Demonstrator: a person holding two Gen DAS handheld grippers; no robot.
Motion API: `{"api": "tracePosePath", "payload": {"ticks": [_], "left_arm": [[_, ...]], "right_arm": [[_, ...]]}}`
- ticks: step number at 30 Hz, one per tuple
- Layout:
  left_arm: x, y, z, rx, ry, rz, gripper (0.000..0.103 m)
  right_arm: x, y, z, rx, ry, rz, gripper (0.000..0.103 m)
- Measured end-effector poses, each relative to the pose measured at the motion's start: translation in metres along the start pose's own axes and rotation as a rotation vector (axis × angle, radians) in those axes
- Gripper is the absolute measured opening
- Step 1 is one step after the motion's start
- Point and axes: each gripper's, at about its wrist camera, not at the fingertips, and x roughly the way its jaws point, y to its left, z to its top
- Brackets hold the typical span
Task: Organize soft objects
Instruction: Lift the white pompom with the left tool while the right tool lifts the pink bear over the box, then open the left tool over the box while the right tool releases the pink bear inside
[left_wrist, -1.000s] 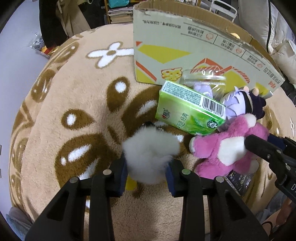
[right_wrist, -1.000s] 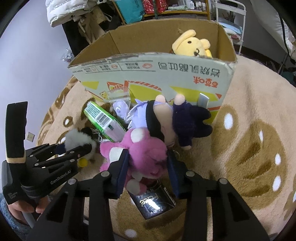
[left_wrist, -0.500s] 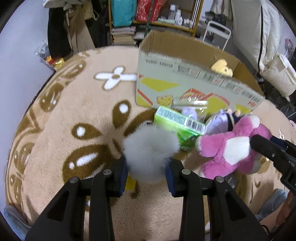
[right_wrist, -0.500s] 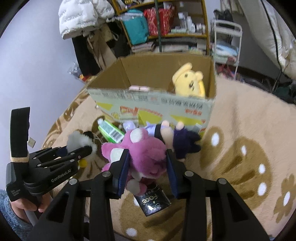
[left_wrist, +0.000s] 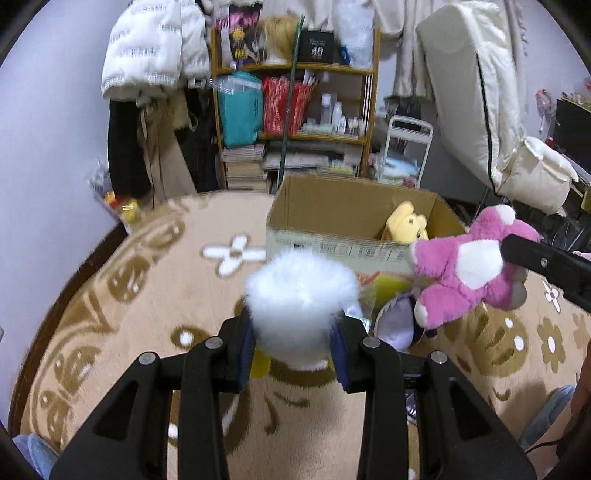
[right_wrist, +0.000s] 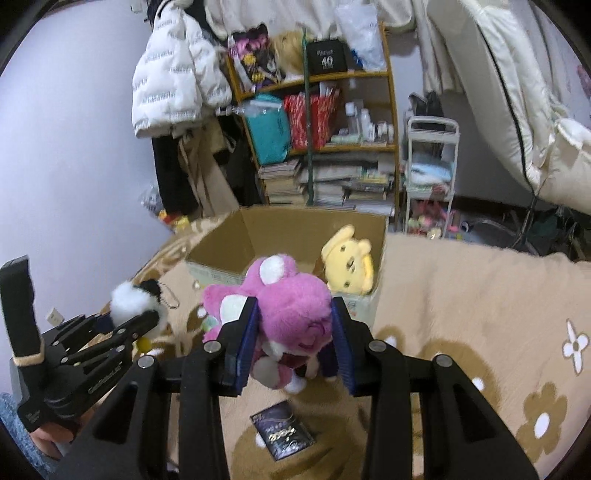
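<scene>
- Left wrist view: my left gripper (left_wrist: 293, 338) is clamped on the white fluffy plush (left_wrist: 300, 302). The fluff fills the whole gap between both blue pads, bulging out past the tips toward 12 o'clock, with a yellow bit poking out under the left pad.
- It is held in the air above the tan patterned blanket (left_wrist: 147, 295).
- Cardboard box (left_wrist: 332, 236) sits at 12 to 1 o'clock beyond the fluff, open top, with a yellow plush (left_wrist: 406, 225) inside by its right wall.
- At 2 o'clock, the pink plush (left_wrist: 465, 273) hangs in the air from my other gripper's dark finger, level with the box rim.
- A purple-and-white toy (left_wrist: 399, 325) lies on the blanket below the pink one, just right of my right pad.
- Right wrist view: my right gripper (right_wrist: 293, 338) is squeezed onto the pink plush (right_wrist: 288, 299). Its body sits between both pads, head and white ear sticking out forward toward 12 o'clock, feet dangling below the fingers.
- The cardboard box (right_wrist: 229, 251) is straight ahead behind the plush, with the yellow plush (right_wrist: 349, 266) in its right corner, at 1 o'clock.
- At 9 o'clock my left gripper (right_wrist: 144, 321) holds the white fluffy plush (right_wrist: 129, 299), black tuft and ball chain on its far side.
- A dark packet (right_wrist: 282, 435) lies flat on the blanket (right_wrist: 480, 295) at 6 o'clock, between my finger arms.
</scene>
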Motion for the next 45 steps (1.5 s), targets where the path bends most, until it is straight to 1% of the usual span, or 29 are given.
{"api": "tracePosePath", "payload": {"ticks": [4, 7, 16, 20, 26, 33, 37, 45], "left_arm": [[-0.012, -0.006, 0.006, 0.025, -0.068, 0.016, 0.033], [-0.019, -0.013, 0.013, 0.051, -0.115, 0.016, 0.033], [-0.025, -0.031, 0.046, 0.134, -0.217, -0.01, 0.033], [-0.02, -0.035, 0.063, 0.172, -0.254, -0.003, 0.033], [-0.002, -0.036, 0.082, 0.186, -0.261, -0.008, 0.033], [0.028, -0.039, 0.087, 0.193, -0.24, -0.025, 0.034], [0.05, -0.038, 0.084, 0.184, -0.204, -0.038, 0.034], [0.083, -0.038, 0.077, 0.178, -0.134, -0.047, 0.034]], "right_arm": [[-0.011, -0.001, 0.01, -0.015, -0.075, -0.03, 0.04], [-0.014, 0.0, 0.019, -0.031, -0.118, -0.036, 0.04], [-0.008, 0.001, 0.038, -0.06, -0.166, -0.047, 0.04], [-0.003, -0.001, 0.045, -0.062, -0.191, -0.038, 0.041], [0.008, -0.004, 0.049, -0.064, -0.21, -0.039, 0.041], [0.029, -0.014, 0.052, -0.055, -0.172, -0.049, 0.041], [0.04, -0.02, 0.052, -0.042, -0.145, -0.041, 0.041], [0.059, -0.027, 0.049, -0.036, -0.099, -0.056, 0.041]]}}
